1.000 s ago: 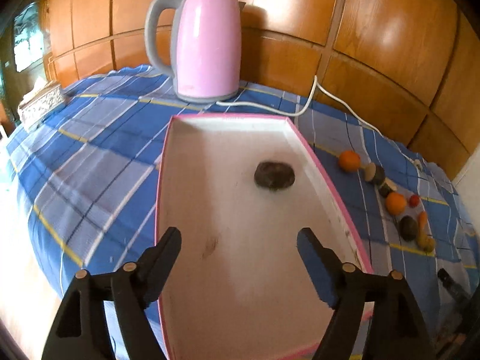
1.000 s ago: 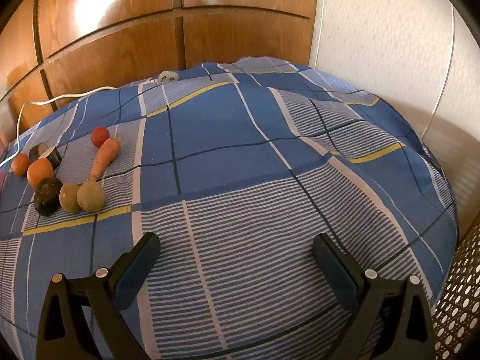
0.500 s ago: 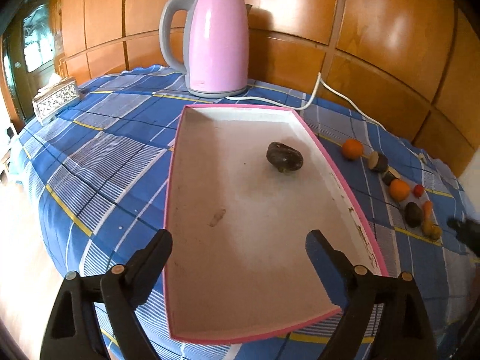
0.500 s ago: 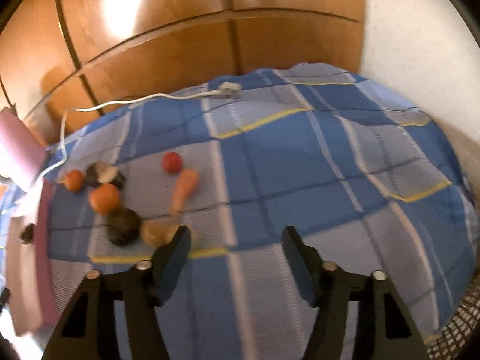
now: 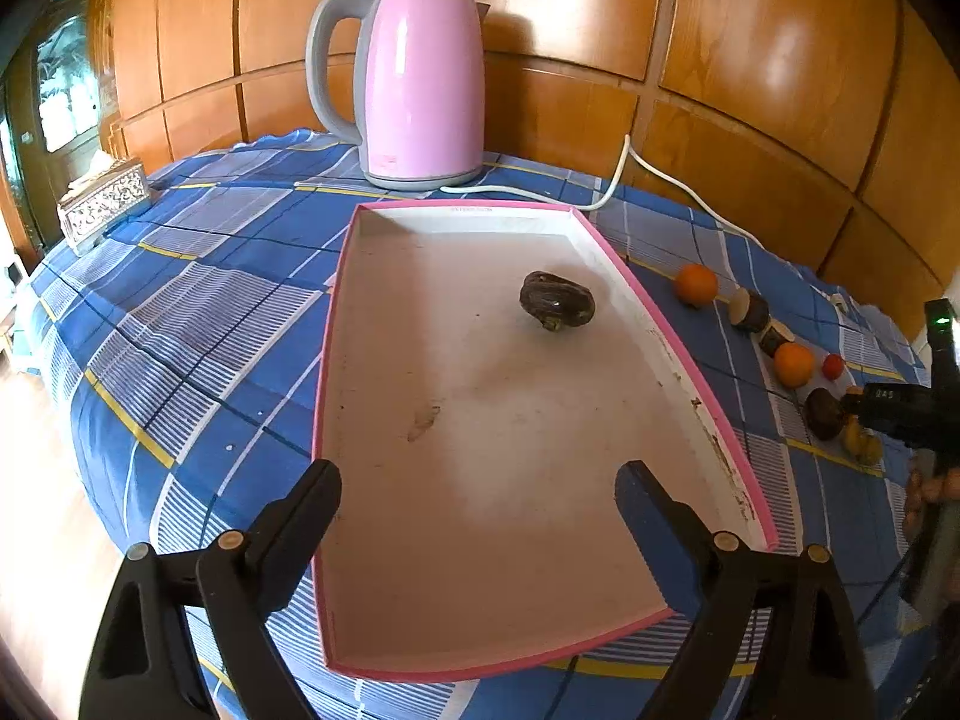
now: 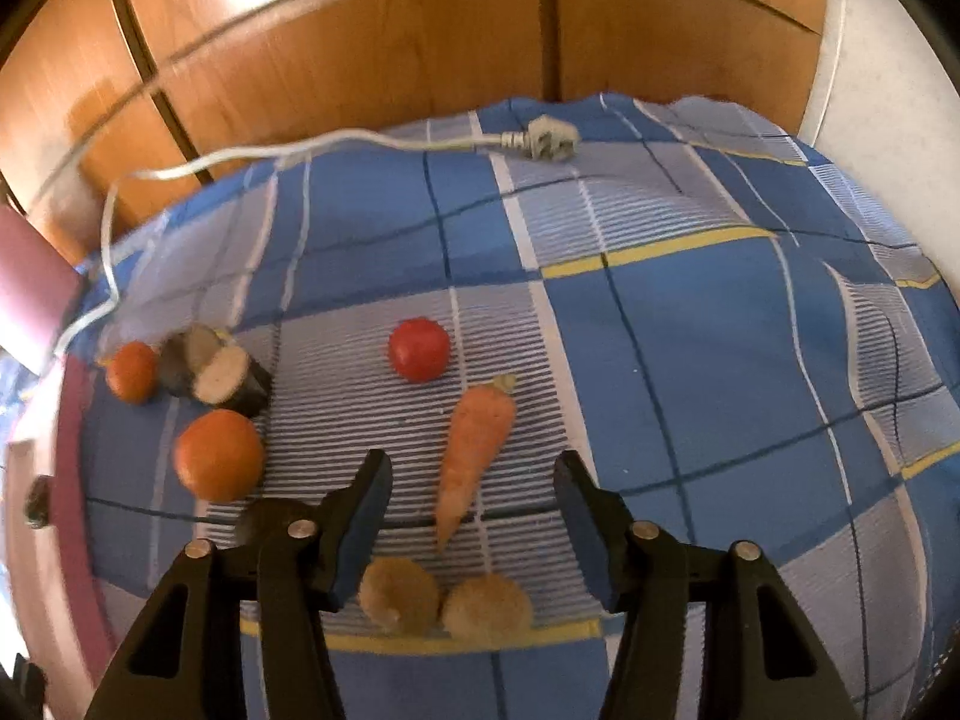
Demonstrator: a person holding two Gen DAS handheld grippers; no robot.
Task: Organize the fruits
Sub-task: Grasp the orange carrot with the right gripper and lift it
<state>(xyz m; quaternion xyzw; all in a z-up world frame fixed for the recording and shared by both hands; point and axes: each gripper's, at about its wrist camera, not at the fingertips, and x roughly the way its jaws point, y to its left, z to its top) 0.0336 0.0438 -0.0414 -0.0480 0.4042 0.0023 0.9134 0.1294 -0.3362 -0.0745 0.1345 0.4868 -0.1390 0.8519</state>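
Observation:
A pink-rimmed white tray (image 5: pixel 636 294) lies on the blue checked cloth with one dark fruit (image 5: pixel 557 301) in it. My left gripper (image 5: pixel 477 501) is open and empty over the tray's near end. My right gripper (image 6: pixel 474 495) is open and empty, its fingers either side of the tip of a carrot (image 6: pixel 474 450). Around it lie a red tomato (image 6: pixel 419 349), two oranges (image 6: pixel 219 455) (image 6: pixel 131 371), cut dark-skinned pieces (image 6: pixel 216 372) and two brown round fruits (image 6: pixel 399 597) (image 6: pixel 487 609). The same row shows in the left wrist view, from the far orange (image 5: pixel 696 284) on, right of the tray.
A pink kettle (image 5: pixel 420 90) stands behind the tray; its white cord (image 5: pixel 624 180) runs to a loose plug (image 6: pixel 543 141). A silver tissue box (image 5: pixel 102 204) sits at the far left. Wooden panels back the table. The tray's pink edge (image 6: pixel 72 480) shows left of the fruits.
My right gripper has swung left and moved in over the fruit row, now straddling the carrot. My left gripper has drawn back and up from the tray; the dark fruit stays put.

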